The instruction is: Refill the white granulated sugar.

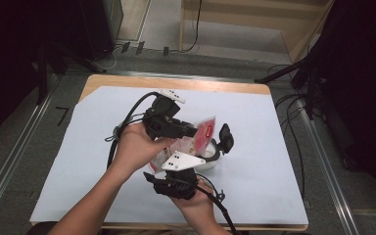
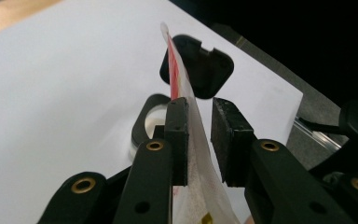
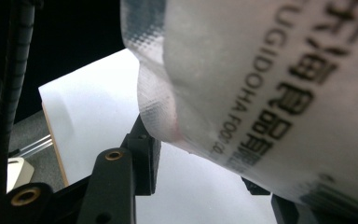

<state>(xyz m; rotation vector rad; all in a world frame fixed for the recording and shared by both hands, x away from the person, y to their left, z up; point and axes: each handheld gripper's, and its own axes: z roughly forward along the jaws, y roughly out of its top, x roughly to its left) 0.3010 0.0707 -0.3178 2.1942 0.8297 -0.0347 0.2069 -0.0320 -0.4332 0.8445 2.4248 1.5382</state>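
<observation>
Right up against my R gripper's (image 1: pixel 215 159) lens hangs the food pouch (image 3: pixel 261 88), white w/ black print; its jaws stand apart around the lower end, pads not pressing as far as I can see. My L gripper (image 2: pixel 198 140) has the pouch's thin edge betw. its jaws: one pad touches the film, the other sits just off it, so whether it's really clamped I can't tell. Pouch is held up over the white sheet (image 1: pixel 269 161), mid-table, above a black-rimmed container (image 2: pixel 149 121) w/ its flip lid (image 2: pixel 207 70) open.
</observation>
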